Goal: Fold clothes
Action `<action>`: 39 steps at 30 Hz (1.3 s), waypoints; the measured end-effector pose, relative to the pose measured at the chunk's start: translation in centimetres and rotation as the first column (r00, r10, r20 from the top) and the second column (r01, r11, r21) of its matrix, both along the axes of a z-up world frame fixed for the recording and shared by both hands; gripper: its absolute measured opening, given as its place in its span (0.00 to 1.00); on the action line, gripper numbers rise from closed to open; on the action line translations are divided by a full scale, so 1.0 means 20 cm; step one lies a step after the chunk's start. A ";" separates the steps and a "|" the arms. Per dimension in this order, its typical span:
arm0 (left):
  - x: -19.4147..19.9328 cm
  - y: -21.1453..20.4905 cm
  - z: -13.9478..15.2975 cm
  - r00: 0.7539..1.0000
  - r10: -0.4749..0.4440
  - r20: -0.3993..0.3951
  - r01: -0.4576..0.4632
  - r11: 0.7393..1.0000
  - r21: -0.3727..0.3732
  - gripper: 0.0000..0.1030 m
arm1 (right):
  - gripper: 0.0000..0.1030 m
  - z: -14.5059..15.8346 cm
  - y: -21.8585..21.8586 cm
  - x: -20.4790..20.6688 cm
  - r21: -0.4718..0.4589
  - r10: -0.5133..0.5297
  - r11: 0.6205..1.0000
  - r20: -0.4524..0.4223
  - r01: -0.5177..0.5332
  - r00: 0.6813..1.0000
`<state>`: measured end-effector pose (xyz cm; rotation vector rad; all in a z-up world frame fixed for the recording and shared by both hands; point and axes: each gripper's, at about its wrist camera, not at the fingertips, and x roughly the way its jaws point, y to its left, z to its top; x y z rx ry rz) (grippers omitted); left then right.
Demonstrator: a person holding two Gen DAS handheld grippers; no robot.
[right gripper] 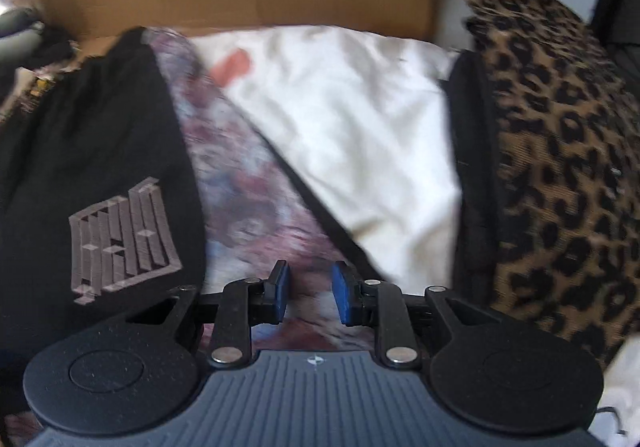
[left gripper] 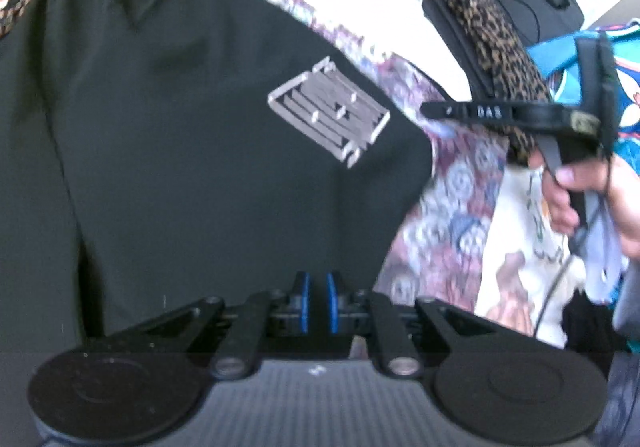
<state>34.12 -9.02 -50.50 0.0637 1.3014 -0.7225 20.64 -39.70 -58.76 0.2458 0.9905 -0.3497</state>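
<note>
Black shorts (left gripper: 180,151) with a gray logo lie spread on the flowery bed cover (left gripper: 448,207), and part may be folded over, but that is hard to tell. Left gripper (left gripper: 317,303) hangs over them, its blue pads nearly pressed together on nothing. Right gripper (right gripper: 310,293) floats beside them, spread a little and empty. Any next fold needs an edge pinched first.

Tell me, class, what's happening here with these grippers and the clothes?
A person holds a gripper in each hand over a bed with a patterned cover. A black garment with a grey logo lies spread out. Neither the left gripper nor the right gripper grips anything; the left's fingers are nearly together, the right's apart.
</note>
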 end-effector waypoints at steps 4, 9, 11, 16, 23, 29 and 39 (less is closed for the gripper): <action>-0.09 0.06 -0.02 0.998 -0.059 -0.034 0.059 0.998 0.012 0.12 | 0.27 -0.01 0.00 -0.03 -0.019 0.027 0.999 0.001 -0.027 1.000; -0.13 0.11 -0.03 0.996 -0.067 -0.066 0.068 0.998 0.005 0.12 | 0.08 -0.01 -0.02 -0.06 -0.038 -0.006 0.999 -0.020 0.005 1.000; -0.13 0.13 -0.04 0.995 -0.052 -0.081 0.052 0.999 -0.001 0.12 | 0.05 0.00 -0.04 -0.07 -0.040 -0.040 0.998 -0.038 0.038 0.998; -0.15 0.14 -0.03 0.994 -0.054 -0.097 0.054 0.999 -0.003 0.12 | 0.05 0.02 -0.01 -0.08 -0.081 -0.027 0.997 -0.073 0.021 0.997; -0.16 0.28 0.06 0.996 0.030 -0.080 -0.031 0.999 -0.007 0.12 | 0.07 0.17 0.03 -0.18 0.011 -0.048 0.999 0.027 0.048 0.998; -0.16 0.57 0.16 0.982 0.190 -0.019 -0.189 0.981 0.048 0.25 | 0.32 0.25 0.10 -0.22 0.026 -0.090 0.996 0.052 0.089 0.995; -0.15 1.19 0.30 0.881 0.451 0.142 -0.472 0.853 0.222 0.45 | 0.56 0.29 0.14 -0.25 0.090 -0.121 0.989 0.061 0.116 0.991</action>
